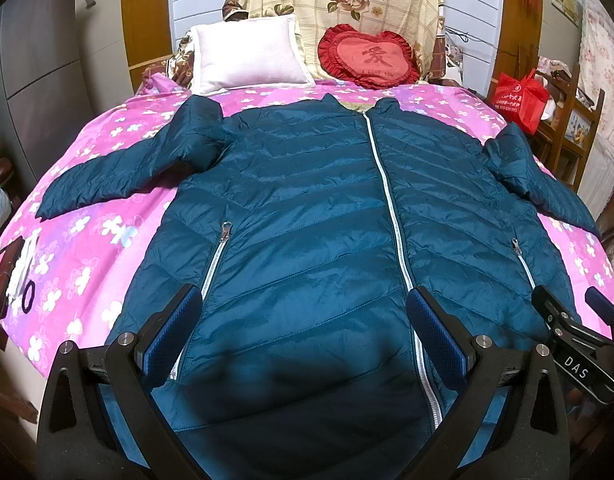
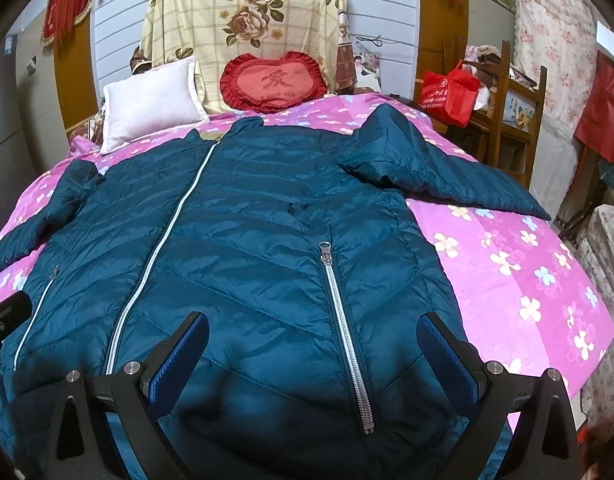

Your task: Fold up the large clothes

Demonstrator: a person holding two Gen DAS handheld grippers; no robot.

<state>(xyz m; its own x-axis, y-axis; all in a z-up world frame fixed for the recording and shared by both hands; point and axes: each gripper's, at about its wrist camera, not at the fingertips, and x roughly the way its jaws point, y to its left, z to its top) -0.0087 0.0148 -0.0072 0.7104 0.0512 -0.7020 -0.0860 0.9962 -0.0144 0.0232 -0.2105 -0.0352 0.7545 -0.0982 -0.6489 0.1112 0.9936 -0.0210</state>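
A dark teal quilted jacket [image 1: 307,200] lies flat and face up on the pink flowered bed cover [image 1: 87,240], collar far, hem near me, white front zipper closed. Both sleeves spread outward. My left gripper [image 1: 303,296] is open, hovering over the left half of the hem, empty. My right gripper [image 2: 315,324] is open over the right half of the hem, straddling the right pocket zipper [image 2: 347,328], empty. The right gripper also shows at the right edge of the left wrist view [image 1: 575,304]. The jacket also shows in the right wrist view [image 2: 247,220].
A white pillow [image 1: 247,56] and a red heart cushion [image 1: 371,60] lie at the head of the bed. A red bag [image 1: 521,96] sits on a wooden stand at the right. Small items [image 1: 15,276] lie at the bed's left edge.
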